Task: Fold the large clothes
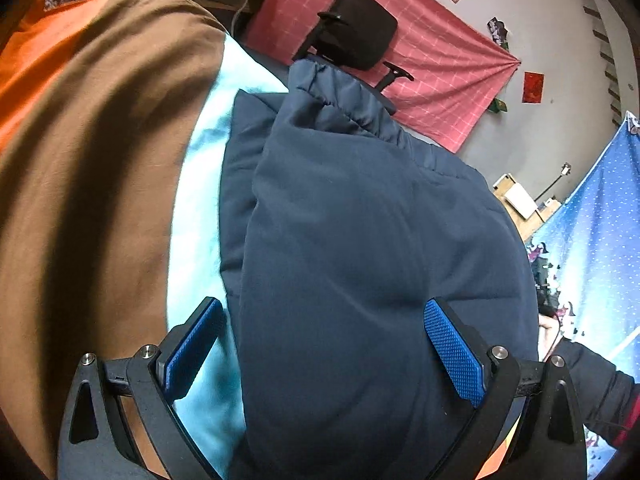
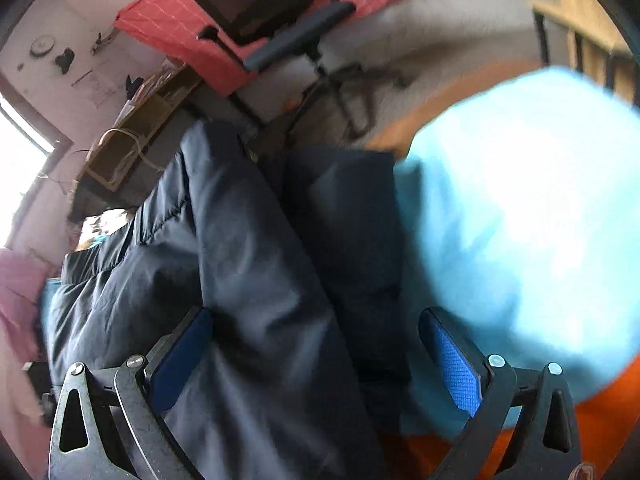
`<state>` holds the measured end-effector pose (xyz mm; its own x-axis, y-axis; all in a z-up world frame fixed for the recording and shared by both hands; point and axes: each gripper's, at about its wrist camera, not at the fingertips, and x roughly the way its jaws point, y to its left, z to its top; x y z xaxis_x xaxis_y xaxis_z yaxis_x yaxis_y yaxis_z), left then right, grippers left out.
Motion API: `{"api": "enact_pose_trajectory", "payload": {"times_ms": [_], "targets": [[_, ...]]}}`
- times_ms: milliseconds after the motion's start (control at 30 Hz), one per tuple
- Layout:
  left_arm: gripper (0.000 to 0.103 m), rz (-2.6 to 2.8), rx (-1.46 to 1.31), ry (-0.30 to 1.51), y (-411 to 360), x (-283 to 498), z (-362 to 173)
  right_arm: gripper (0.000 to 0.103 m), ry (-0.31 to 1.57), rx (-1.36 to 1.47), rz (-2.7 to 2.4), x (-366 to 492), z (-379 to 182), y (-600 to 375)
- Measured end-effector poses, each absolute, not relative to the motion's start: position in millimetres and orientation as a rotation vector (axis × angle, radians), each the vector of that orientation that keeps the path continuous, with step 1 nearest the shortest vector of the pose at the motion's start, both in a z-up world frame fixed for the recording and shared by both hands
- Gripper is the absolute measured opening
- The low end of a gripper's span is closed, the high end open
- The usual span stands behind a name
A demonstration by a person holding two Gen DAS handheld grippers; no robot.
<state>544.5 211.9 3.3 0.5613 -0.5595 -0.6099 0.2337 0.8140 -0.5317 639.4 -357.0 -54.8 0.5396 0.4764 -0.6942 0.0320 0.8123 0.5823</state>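
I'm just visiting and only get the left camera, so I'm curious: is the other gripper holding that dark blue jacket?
Observer: No. The right gripper is open, its fingers either side of the jacket.
Visitor: What's beside the jacket there?
Observer: A light blue cloth, with orange fabric below it.
Visitor: Anything my view misses?
Observer: A bright window at the far left.

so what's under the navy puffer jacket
A light blue cloth lies under the navy padded puffer jacket, with brown fabric beside it. Whatever lies beneath the jacket's middle is covered.
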Motion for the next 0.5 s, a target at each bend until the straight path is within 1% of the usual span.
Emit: {"api": "enact_pose_trajectory", "payload": {"times_ms": [100,167,300,500], "targets": [[0.098,-0.559,-0.484,0.893,221.2,556.4,-3.3,0.103,1.034,0.686,0.375,646.5,-72.5,-360.4],[0.098,-0.612,-0.530,0.913,229.5,565.3,-7.3,0.103,1.040,0.724,0.416,648.1,-75.7,-364.2],[0.101,-0.650,-0.598,0.918,243.6,577.4,-12.6,0.103,1.035,0.736,0.472,648.7,-76.3,-366.1],[0.101,-0.657,-0.623,0.922,263.4,582.8,-11.1,0.103,1.017,0.755,0.673,646.9,-76.1,-353.3]]}}
